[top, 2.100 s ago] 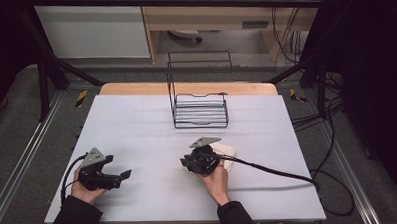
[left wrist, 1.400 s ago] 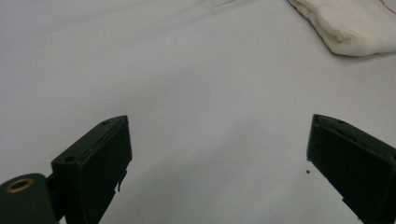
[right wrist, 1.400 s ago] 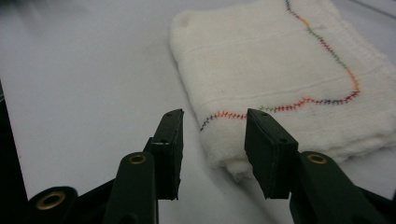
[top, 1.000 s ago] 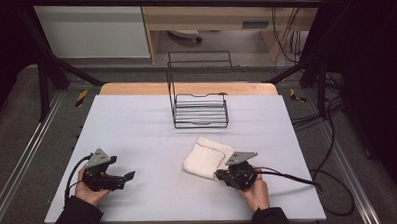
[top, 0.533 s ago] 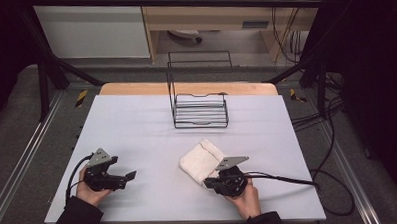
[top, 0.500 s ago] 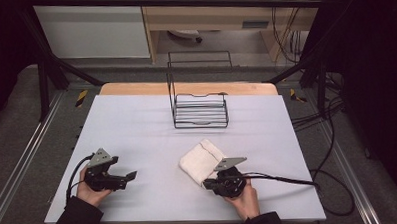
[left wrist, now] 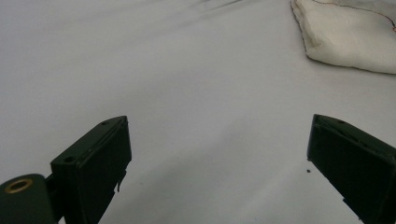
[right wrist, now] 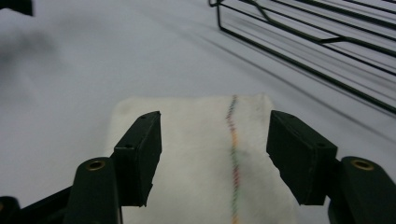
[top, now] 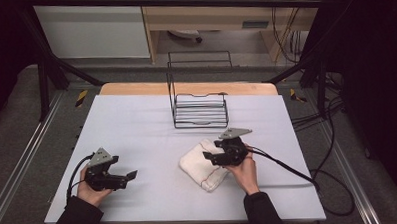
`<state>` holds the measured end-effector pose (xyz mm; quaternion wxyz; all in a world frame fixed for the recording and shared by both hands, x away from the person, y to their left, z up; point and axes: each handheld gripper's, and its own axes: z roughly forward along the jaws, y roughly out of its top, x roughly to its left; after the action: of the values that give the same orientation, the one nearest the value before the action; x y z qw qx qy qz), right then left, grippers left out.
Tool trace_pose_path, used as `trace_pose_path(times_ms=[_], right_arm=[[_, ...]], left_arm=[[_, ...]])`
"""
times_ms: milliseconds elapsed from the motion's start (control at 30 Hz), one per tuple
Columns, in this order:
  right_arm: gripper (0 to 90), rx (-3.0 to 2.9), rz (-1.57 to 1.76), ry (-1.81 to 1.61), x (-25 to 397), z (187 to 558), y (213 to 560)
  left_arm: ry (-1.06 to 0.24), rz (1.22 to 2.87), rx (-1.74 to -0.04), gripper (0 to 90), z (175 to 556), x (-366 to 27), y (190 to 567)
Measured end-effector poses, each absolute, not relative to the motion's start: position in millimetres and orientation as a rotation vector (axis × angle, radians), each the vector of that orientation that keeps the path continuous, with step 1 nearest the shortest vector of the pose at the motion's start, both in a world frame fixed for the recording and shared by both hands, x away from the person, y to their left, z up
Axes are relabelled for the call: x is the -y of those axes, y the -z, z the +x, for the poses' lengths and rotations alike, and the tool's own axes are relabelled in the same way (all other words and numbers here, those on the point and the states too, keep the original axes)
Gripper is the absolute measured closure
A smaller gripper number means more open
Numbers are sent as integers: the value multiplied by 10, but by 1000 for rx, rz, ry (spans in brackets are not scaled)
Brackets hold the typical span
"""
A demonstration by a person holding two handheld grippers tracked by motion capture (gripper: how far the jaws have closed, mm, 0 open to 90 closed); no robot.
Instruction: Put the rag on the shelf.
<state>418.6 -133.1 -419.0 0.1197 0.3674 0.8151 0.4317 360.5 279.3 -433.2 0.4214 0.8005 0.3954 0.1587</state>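
Right gripper (top: 214,157) hovers over folded white cloth w/ coloured stitch line (right wrist: 205,154), fingers (right wrist: 140,149) wide apart, gripping nothing. Cloth lies on pale grey surface (top: 137,124), near black wire rack (top: 199,109). Left gripper (left wrist: 217,168) well apart from cloth, fingers spread, empty.

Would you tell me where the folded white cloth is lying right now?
In the high view, the folded white cloth lies on the table's right-centre, in front of the wire rack, under the right hand-held gripper.
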Motion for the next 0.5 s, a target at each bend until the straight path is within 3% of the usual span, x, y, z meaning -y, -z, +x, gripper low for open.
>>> trace_pose_path(times_ms=[100, 367, 500], right_arm=[[393, -2409, 1156, -1185, 1275, 4493, 4335], [470, -2469, 1170, -1137, 1211, 4708, 4488], [591, -2502, 1193, -1170, 1202, 4714, 4507]], left_arm=[[-400, 2005, -993, 60, 3609, -2798, 4332], [-399, 2011, -989, 60, 3617, -2799, 4336], [-398, 2011, -989, 60, 3622, -2795, 4336]])
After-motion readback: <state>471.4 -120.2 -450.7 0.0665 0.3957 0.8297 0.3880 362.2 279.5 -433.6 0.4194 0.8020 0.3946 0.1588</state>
